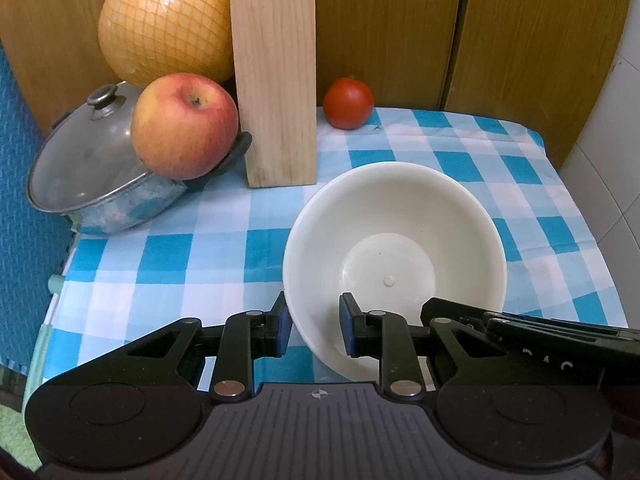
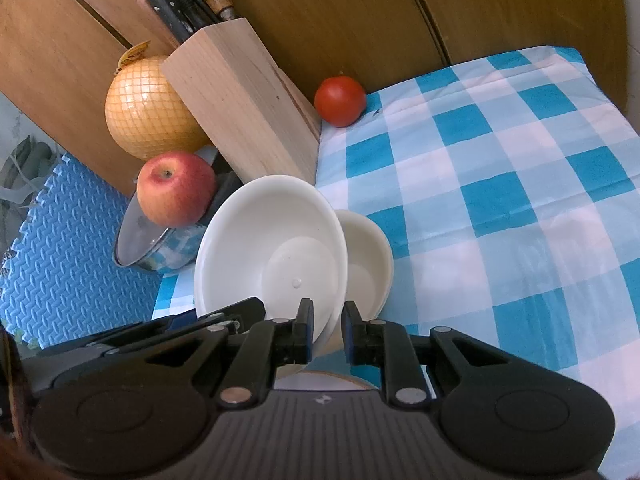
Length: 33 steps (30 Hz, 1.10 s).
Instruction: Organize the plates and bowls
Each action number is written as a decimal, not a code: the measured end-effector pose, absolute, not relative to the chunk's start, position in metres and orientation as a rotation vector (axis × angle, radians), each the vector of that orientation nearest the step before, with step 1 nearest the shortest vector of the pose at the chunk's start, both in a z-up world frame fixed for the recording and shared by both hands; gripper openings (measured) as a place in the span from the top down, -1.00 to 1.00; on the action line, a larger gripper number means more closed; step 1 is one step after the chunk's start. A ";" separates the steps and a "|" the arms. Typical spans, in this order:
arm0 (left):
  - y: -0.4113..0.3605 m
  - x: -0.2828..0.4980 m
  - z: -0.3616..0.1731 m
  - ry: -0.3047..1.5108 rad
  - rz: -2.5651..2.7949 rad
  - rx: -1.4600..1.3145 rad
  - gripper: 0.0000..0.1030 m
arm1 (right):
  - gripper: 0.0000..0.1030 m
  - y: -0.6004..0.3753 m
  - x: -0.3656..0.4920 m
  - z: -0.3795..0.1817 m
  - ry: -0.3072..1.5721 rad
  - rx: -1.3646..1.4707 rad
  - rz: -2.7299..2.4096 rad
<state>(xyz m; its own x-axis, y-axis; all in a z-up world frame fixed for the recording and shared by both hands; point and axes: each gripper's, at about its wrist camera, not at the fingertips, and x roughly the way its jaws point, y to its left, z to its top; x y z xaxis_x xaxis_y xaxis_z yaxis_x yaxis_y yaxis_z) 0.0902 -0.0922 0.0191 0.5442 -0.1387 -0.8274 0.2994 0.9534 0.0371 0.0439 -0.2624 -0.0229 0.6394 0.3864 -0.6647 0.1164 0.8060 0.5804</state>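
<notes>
A large white bowl [image 1: 394, 240] [image 2: 272, 248] is tilted just above the checked tablecloth [image 1: 180, 256]. My left gripper [image 1: 314, 322] is shut on its near-left rim, one finger outside the wall and one inside. My right gripper [image 2: 326, 330] is shut on the same bowl's near-right rim. Each gripper shows at the edge of the other's view. A smaller white bowl [image 2: 370, 256] lies on the cloth right behind the held bowl; the left wrist view does not show it. A plate edge [image 2: 320, 380] peeks out under my right gripper.
A wooden knife block [image 1: 276, 80] stands close behind the bowl. Left of it a lidded pot [image 1: 92, 168] carries an apple [image 1: 184, 126], with a netted pomelo [image 1: 164, 20] behind. A tomato [image 1: 348, 102] sits by the wooden cabinet doors. The checked cloth [image 2: 500, 200] stretches to the right.
</notes>
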 end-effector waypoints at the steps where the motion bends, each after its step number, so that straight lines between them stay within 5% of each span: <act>1: -0.092 0.090 0.019 0.964 -0.262 0.182 0.39 | 0.66 -0.262 0.044 -0.023 0.879 0.633 0.166; 33: -0.090 0.098 0.011 0.985 -0.242 0.183 0.16 | 0.49 -0.263 0.043 -0.012 0.805 0.534 0.104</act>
<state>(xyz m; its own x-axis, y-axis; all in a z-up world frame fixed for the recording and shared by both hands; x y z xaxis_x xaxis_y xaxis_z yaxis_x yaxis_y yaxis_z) 0.0976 -0.0898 0.0109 0.5291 -0.1193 -0.8401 0.2840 0.9579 0.0428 0.0432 -0.2630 -0.0116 0.6961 0.2865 -0.6583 0.1104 0.8633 0.4925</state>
